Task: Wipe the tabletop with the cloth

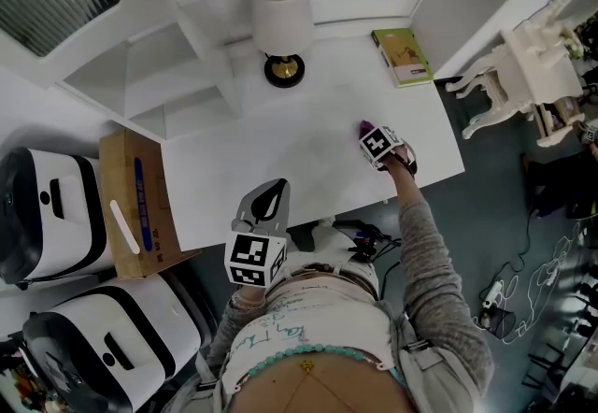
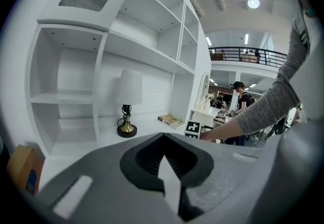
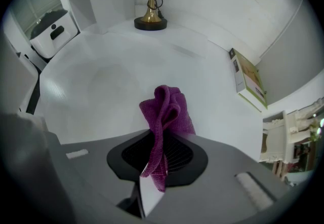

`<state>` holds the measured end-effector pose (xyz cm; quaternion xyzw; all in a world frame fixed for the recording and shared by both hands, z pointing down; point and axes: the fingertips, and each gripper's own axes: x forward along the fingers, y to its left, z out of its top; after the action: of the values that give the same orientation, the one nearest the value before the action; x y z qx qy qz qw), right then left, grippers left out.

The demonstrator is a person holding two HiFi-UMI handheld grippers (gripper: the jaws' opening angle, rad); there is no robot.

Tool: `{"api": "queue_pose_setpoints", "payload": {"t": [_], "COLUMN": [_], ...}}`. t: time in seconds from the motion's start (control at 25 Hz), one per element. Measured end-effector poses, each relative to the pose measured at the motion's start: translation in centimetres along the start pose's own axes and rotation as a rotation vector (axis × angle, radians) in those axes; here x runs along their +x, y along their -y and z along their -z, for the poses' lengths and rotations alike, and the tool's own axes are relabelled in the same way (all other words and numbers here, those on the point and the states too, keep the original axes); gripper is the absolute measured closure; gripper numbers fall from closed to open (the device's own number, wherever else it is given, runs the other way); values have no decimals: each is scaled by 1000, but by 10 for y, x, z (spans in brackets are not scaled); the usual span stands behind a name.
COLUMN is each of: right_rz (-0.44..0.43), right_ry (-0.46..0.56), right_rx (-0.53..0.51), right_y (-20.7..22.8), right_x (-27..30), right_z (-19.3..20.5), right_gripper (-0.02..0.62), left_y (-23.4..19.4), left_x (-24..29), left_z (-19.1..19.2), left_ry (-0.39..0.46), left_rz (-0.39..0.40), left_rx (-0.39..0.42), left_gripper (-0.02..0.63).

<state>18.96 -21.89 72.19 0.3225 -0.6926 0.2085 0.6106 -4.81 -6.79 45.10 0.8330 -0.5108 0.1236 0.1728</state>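
The right gripper (image 3: 158, 142) pinches a soft, crumpled purple cloth (image 3: 170, 109) on the smooth white tabletop (image 3: 101, 81), far right. The left gripper (image 2: 163, 137) hangs near, jaws together, empty.

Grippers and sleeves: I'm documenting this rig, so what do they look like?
Both the left gripper and the right gripper have grey bodies, black ribbed insets at the jaws, and a white cube with black square markers. The right arm wears a long grey knit sleeve.

1 overhead, 2 low, sharing lamp (image 1: 283, 28)
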Motion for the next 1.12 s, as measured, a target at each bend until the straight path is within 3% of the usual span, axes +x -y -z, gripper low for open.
{"api": "queue_pose_setpoints", "payload": {"t": [0.16, 0.44, 1.12], "right_rz": [13, -82, -164], "right_ry": [-3, 27, 42], "right_rx": [38, 79, 70], "right_y": [0, -22, -51], "right_x": [-7, -1, -3], "right_z": [-4, -13, -31], "right_gripper": [514, 515, 515], "left_y": [-3, -9, -21], "left_x": [-2, -5, -7], "left_z": [2, 4, 2], "left_ry": [-1, -1, 6], "left_rz": [-3, -2, 5], "left_rx": [-12, -15, -15], "left_gripper": [604, 604, 604]}}
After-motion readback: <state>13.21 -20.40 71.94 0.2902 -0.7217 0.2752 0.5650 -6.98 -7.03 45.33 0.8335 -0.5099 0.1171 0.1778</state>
